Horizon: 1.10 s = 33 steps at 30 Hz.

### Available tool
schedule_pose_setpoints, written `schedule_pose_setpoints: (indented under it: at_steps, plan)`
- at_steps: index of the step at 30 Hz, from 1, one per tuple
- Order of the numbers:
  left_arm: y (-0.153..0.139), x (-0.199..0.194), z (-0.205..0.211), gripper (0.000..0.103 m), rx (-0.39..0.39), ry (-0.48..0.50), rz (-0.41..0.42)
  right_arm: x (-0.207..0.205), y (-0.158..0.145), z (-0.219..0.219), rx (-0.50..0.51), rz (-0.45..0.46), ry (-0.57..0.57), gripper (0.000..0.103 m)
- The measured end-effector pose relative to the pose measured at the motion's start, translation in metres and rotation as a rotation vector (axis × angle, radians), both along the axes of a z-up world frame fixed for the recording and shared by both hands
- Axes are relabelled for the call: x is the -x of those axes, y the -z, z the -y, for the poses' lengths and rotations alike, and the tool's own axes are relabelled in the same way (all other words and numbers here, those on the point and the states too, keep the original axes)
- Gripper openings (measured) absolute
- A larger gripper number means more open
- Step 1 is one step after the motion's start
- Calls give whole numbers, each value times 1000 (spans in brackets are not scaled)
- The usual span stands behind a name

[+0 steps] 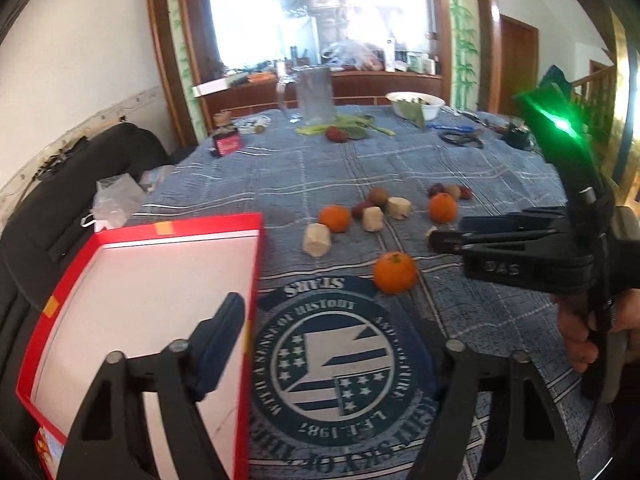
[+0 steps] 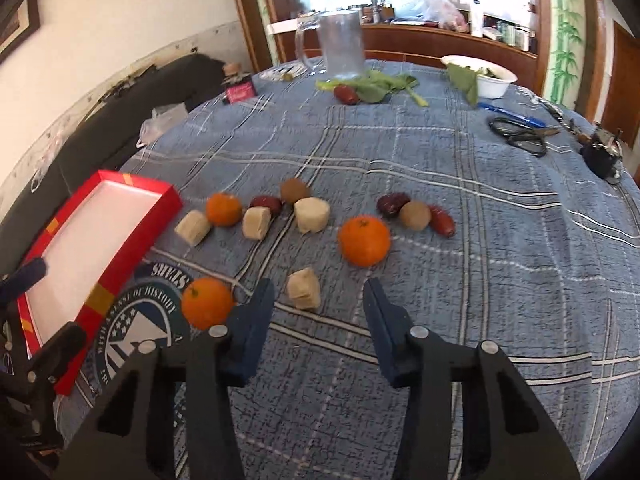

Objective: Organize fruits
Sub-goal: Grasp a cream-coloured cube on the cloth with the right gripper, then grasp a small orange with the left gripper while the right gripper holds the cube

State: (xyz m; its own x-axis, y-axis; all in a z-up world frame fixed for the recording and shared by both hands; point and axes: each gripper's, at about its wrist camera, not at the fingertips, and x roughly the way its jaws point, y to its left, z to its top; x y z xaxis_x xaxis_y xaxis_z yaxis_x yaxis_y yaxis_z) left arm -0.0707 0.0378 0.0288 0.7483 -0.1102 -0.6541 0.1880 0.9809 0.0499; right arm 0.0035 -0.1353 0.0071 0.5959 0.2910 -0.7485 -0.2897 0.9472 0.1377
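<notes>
Red box (image 2: 96,236) sits at the table's (image 2: 460,240) left edge, fruit scattered mid-table. Right gripper (image 2: 318,300) hovers wide open over a pale chunk (image 2: 304,290), holding nothing. Left gripper (image 1: 336,344) is spread wide too, one finger over the box.

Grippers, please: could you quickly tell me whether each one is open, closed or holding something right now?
Left gripper: open, holding nothing, beside the red box.
Right gripper: open, holding nothing, above a pale chunk on the table.

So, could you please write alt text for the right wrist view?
The open right gripper hovers over a pale cut chunk on a blue plaid tablecloth, among three oranges. An empty red box sits left.
</notes>
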Motion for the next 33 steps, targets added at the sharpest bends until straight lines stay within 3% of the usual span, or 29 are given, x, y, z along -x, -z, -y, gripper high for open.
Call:
schedule_pose_setpoints:
  at_steps: [5, 10, 14, 18, 24, 28, 33]
  plan:
    - [-1, -7, 7, 66, 37, 45, -29, -6, 8, -9, 27, -18, -20, 40]
    - [0, -14, 20, 66, 45, 74, -66, -10, 16, -16, 67, -32, -26, 20]
    - [3, -24, 31, 66, 40, 85, -98, -12, 14, -8, 29, -43, 5, 18]
    - [10, -34, 42, 66, 40, 93, -129, -9, 1, 8, -28, 2, 61, 18]
    - [23, -47, 49, 39, 68, 94, -180, -10, -12, 31, -126, 25, 149, 18]
    - [23, -49, 51, 31, 68, 86, -157, -13, -10, 35, -146, 6, 170, 18]
    - [22, -49, 47, 30, 91, 83, -165, -12, -7, 32, -147, 2, 159, 18]
